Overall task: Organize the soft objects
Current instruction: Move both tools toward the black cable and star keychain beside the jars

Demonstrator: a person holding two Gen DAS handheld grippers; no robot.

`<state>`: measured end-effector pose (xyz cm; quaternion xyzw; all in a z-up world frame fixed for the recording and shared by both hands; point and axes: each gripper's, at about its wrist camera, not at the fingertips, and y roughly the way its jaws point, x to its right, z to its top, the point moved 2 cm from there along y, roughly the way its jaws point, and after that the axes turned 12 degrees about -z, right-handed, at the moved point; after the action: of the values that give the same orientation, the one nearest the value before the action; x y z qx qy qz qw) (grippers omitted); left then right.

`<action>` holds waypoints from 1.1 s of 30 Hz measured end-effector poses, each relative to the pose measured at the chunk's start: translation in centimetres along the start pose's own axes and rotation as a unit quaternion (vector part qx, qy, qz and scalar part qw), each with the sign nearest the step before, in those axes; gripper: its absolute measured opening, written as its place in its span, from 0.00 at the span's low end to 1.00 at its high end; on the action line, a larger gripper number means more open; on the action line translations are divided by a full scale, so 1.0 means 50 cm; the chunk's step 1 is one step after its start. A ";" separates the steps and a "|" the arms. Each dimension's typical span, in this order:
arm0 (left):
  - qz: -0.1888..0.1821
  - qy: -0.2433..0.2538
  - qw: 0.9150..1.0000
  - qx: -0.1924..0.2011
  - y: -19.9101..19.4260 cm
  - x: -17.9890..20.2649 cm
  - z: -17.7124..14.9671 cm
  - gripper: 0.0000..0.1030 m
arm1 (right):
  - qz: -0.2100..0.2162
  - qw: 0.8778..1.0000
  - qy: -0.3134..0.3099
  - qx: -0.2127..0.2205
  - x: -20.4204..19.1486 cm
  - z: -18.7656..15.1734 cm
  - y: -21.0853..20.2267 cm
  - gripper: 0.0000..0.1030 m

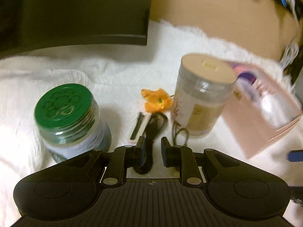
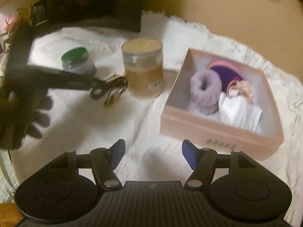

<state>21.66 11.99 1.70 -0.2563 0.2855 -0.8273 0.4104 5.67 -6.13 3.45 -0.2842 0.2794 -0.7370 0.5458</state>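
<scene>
A pink cardboard box sits on the white furry cover at the right; it also shows in the left wrist view. Inside lie a fluffy lilac scrunchie, a purple and orange item, a pink scrunchie and a white cloth. My left gripper is narrowly open, low over a black hair tie; whether the pads touch it is unclear. An orange fabric flower lies just beyond. My right gripper is open and empty, left of the box's front.
A green-lidded jar stands left and a tall tan-lidded jar right of the left gripper. A small comb lies by the hair tie. A black box stands at the back. The left gripper's body crosses the right view.
</scene>
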 end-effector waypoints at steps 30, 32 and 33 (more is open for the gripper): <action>-0.023 -0.035 0.998 -0.041 -0.026 -0.009 -0.042 0.20 | 0.018 0.999 0.006 0.039 -0.057 0.029 0.048 0.65; -0.029 -0.043 0.998 -0.039 -0.038 -0.018 -0.050 0.20 | 0.023 0.999 -0.002 0.045 -0.076 0.042 0.058 0.65; -0.032 -0.048 0.998 -0.037 -0.043 -0.024 -0.053 0.20 | 0.025 0.999 -0.007 0.047 -0.085 0.049 0.064 0.65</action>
<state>19.43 14.75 1.06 -0.3193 0.2877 -0.8156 0.3873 10.53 -3.09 2.31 -0.2566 0.2477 -0.7335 0.5786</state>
